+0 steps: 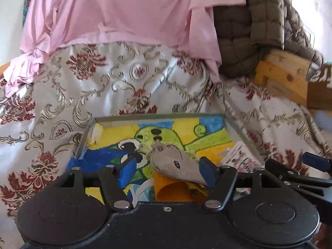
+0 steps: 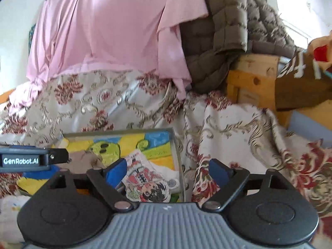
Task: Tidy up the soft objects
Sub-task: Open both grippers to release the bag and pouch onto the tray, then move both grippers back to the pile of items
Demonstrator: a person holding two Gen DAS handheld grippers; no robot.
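Both handheld grippers hover with jaws spread wide and empty above a shallow tray lined with a bright parrot drawing: the left gripper over a grey drawstring pouch, the right gripper over a cartoon-print cloth. Floral brocade fabric surrounds the tray, with a pink garment and quilted olive jacket heaped behind.

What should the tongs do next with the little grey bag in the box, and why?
Probably lift the left tongs clear. The grey pouch already lies in the box on the parrot drawing, the tongs stand open around it without pinching, and the cartoon-print pouch lies in there too, so both soft things look put away.
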